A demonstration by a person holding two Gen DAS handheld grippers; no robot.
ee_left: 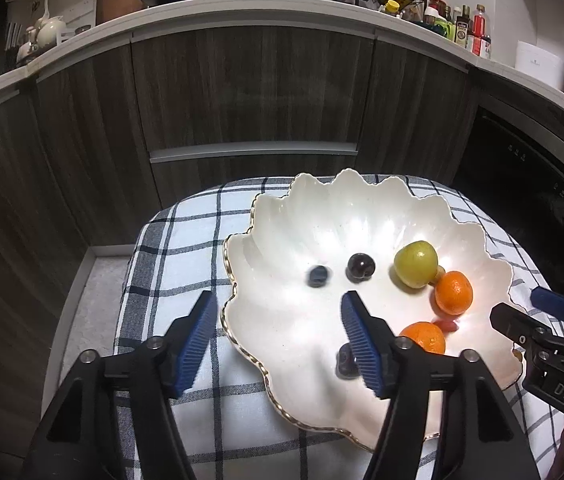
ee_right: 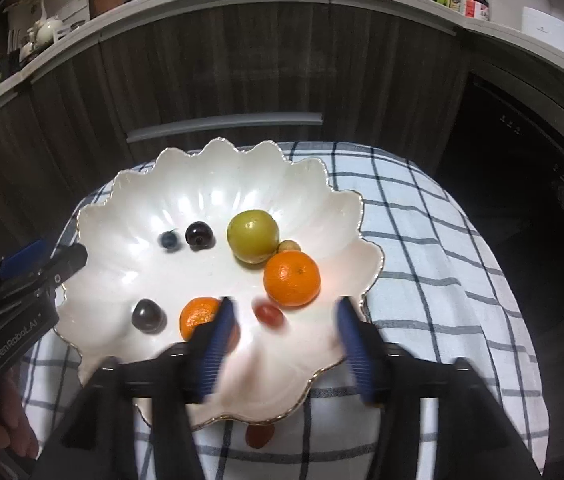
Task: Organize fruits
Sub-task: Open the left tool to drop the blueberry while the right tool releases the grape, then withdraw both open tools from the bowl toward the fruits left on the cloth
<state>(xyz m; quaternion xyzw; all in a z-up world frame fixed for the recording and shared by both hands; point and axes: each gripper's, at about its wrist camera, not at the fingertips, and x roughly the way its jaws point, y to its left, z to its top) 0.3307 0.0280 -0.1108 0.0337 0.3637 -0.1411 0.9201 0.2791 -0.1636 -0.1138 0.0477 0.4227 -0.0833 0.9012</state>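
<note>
My left claw [ee_left: 277,336] and right claw [ee_right: 284,332] both gape, holding nothing, above the near rim of the shell dish [ee_right: 217,188] on the checked table. Beyond lie two tangerines [ee_right: 292,278], cherries [ee_right: 199,234] and a green fruit [ee_right: 253,235].

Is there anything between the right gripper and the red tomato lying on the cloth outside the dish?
Yes. The tomato lies on the cloth just off the dish's near rim, under the open right gripper, whose fingers hang over the dish. That rim partly hides it.
</note>
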